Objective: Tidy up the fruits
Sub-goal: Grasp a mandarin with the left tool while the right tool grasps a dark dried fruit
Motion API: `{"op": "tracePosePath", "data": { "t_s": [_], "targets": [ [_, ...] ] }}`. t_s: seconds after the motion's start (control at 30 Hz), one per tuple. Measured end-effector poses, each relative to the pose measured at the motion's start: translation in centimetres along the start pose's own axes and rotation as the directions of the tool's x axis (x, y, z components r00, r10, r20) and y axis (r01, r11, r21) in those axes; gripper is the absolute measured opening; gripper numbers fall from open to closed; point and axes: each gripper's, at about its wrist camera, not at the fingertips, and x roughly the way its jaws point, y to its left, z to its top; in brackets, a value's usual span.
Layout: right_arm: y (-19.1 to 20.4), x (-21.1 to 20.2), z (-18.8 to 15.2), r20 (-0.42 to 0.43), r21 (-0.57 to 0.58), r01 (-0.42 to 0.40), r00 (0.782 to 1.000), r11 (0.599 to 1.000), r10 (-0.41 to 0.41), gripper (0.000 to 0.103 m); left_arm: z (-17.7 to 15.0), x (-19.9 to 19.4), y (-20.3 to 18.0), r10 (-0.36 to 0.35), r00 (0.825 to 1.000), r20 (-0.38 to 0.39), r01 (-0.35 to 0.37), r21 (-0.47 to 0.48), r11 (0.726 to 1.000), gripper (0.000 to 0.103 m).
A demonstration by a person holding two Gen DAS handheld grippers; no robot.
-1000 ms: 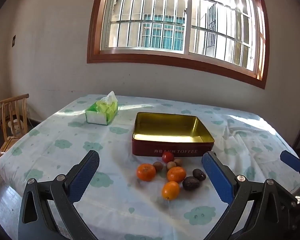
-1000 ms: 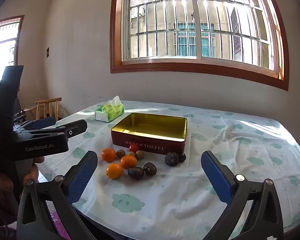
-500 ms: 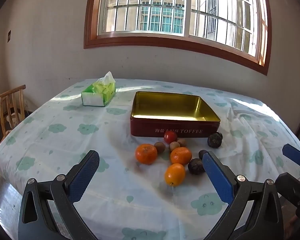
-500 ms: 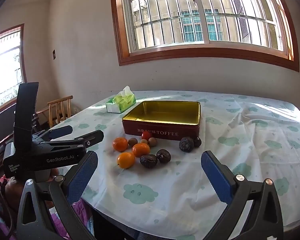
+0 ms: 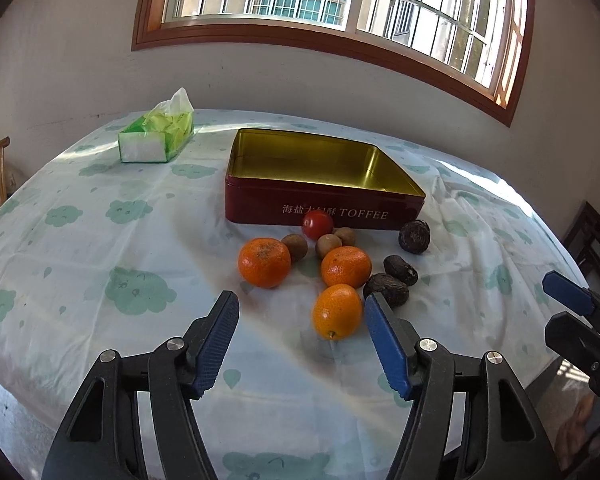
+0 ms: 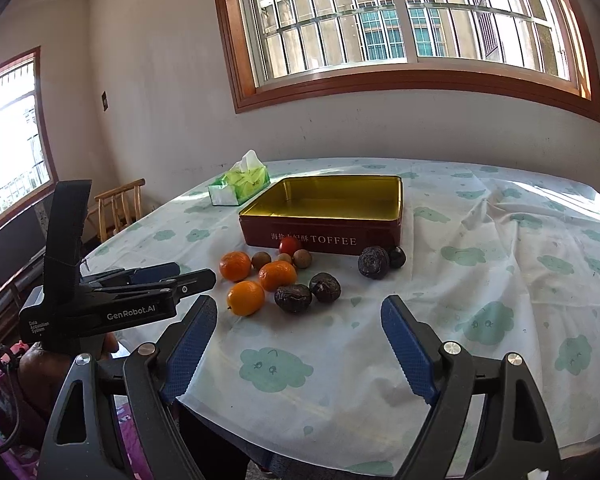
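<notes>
tablecloth (image 5: 100,248) | toffee tin (image 5: 320,204) central | left gripper (image 5: 300,320) fingers spread near orange (image 5: 336,312)

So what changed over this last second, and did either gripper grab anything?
The left gripper came forward and down toward the nearest orange, jaws narrowed but open, holding nothing. The right gripper also came nearer the table, open and empty. Fruits, toffee tin and tissue box lie unmoved.

Three oranges (image 5: 265,262), a red tomato (image 5: 318,225), brown longans (image 5: 328,245) and dark wrinkled fruits (image 5: 388,288) are lying loose at frame centre, before the open, empty toffee tin (image 5: 324,210).
</notes>
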Motion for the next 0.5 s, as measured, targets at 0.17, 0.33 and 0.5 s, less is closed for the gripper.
{"op": "tracePosePath", "data": {
  "t_s": [0.17, 0.33, 0.5],
  "targets": [
    [-0.9, 0.4, -0.4, -0.015, 0.031, 0.001, 1.0, 1.0, 0.0, 0.083, 0.5, 1.7, -0.9, -0.02, 0.999, -0.042, 0.024, 0.1, 0.995, 0.066],
    [-1.4, 0.7, -0.6, -0.03, 0.061, 0.002, 1.0, 0.998, 0.0, 0.083, 0.7, 3.3, -2.2, -0.034, 0.996, -0.081, 0.051, 0.223, 0.973, 0.066],
    [-1.4, 1.1, -0.7, -0.051, 0.051, -0.001, 0.999, 0.999, 0.004, 0.083, 0.3, 5.7, -3.0, -0.018, 0.99, -0.137, 0.059, 0.302, 0.952, 0.043]
  ]
}}
